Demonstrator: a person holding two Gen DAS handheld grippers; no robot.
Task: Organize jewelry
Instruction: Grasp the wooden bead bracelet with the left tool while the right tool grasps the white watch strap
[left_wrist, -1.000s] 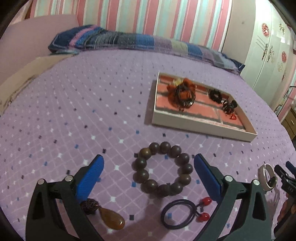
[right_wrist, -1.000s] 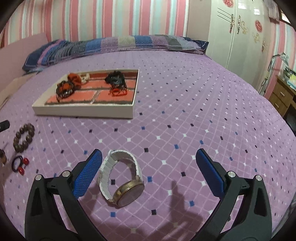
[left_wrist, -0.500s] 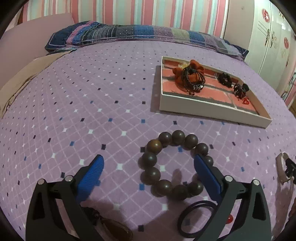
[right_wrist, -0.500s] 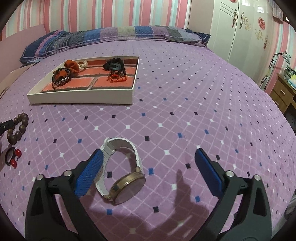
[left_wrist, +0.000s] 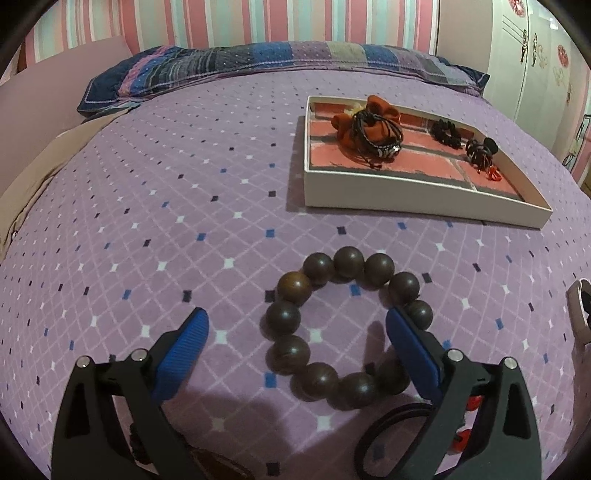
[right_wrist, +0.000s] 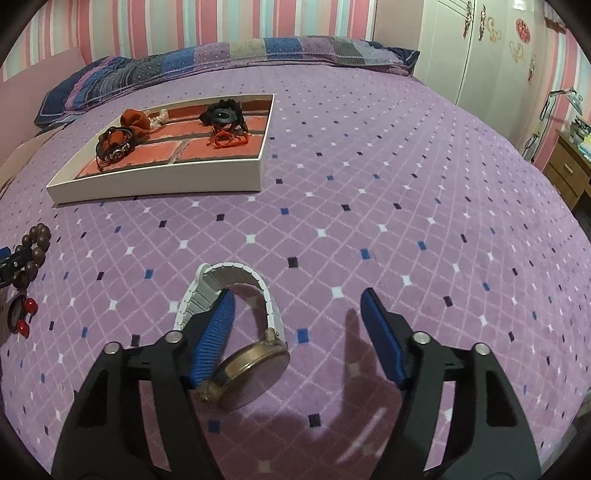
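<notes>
A dark wooden bead bracelet (left_wrist: 340, 328) lies on the purple bedspread. My left gripper (left_wrist: 295, 325) is open, low over it; its right finger (left_wrist: 413, 354) reaches inside the bead ring, the left finger stands outside. A white-strap watch with a gold case (right_wrist: 243, 332) lies on the bed. My right gripper (right_wrist: 299, 310) is open; its left finger (right_wrist: 216, 336) is inside the strap loop, the watch case between the fingers. A white tray (left_wrist: 406, 192) with a brick-pattern liner, also in the right wrist view (right_wrist: 166, 181), holds hair ties and bracelets.
A black hair tie with red beads (left_wrist: 424, 432) lies just below the bead bracelet, also in the right wrist view (right_wrist: 20, 314). A striped pillow (left_wrist: 258, 62) lies at the bed's head. A white wardrobe (right_wrist: 480, 44) and a wooden nightstand (right_wrist: 569, 170) stand at right.
Both grippers have moved forward and lower. The left gripper's right finger now reaches inside the bead ring; the right gripper's left finger has entered the watch strap loop.
</notes>
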